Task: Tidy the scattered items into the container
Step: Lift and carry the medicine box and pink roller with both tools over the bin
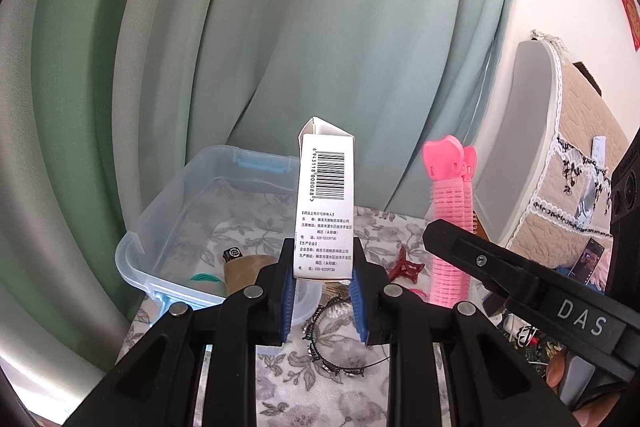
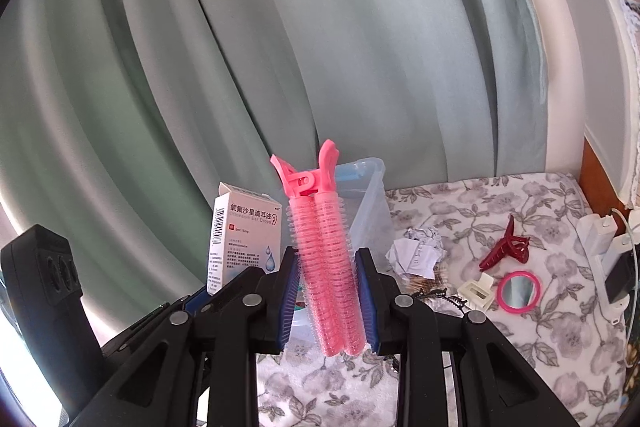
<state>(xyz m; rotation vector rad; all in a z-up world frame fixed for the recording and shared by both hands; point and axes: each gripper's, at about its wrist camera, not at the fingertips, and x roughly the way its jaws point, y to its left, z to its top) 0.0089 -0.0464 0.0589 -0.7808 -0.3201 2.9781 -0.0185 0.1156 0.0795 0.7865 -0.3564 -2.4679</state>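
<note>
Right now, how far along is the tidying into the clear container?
Done: a cardboard tube and a green band already lie in the clear container. In hand: the left gripper holds the white medicine box, the right gripper the pink hair roller clip. Left on the floral cloth: crumpled paper, red claw clip, pink mirror, white clip.

The medicine box [image 2: 244,239] reads "Ear Drops"; the right gripper [image 1: 580,319] reads "DAS".
</note>
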